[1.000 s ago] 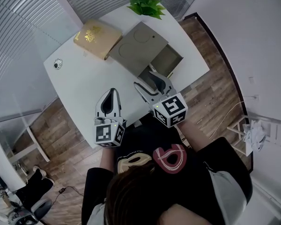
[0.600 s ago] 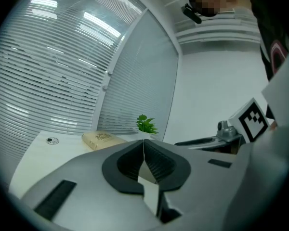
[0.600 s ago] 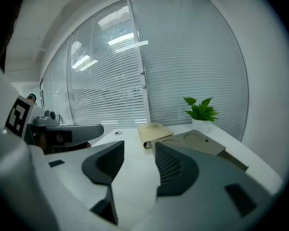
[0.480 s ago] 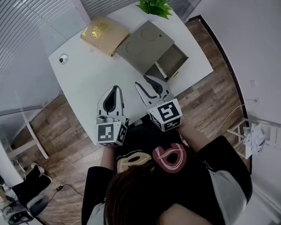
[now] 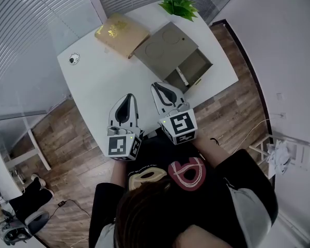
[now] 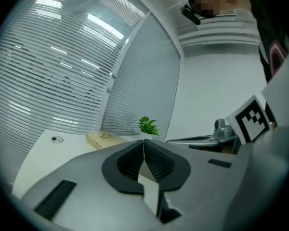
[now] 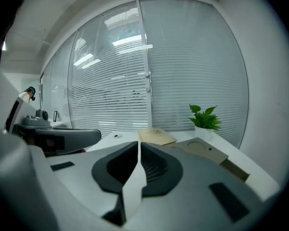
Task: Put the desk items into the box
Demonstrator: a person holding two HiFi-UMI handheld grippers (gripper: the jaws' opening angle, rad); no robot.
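Note:
A grey flat box (image 5: 163,48) lies on the white desk (image 5: 103,87), its drawer (image 5: 192,67) pulled out to the right with a thin pale item inside. A gold box (image 5: 121,33), a small round disc (image 5: 74,59) and a potted plant (image 5: 178,3) also sit on the desk. My left gripper (image 5: 128,96) hovers over the desk's near edge, shut and empty (image 6: 144,146). My right gripper (image 5: 156,86) is just short of the drawer; its jaws have just been closing, nothing between them (image 7: 138,146).
Wooden floor surrounds the desk, with blinds and glass walls behind it. The desk's near edge (image 5: 144,133) is right below both grippers. In the right gripper view the gold box (image 7: 156,136), grey box (image 7: 202,150) and plant (image 7: 205,117) lie ahead.
The right gripper's jaws went from wide open to shut with nothing in them, and it drew back a little from the drawer. The left gripper stays shut.

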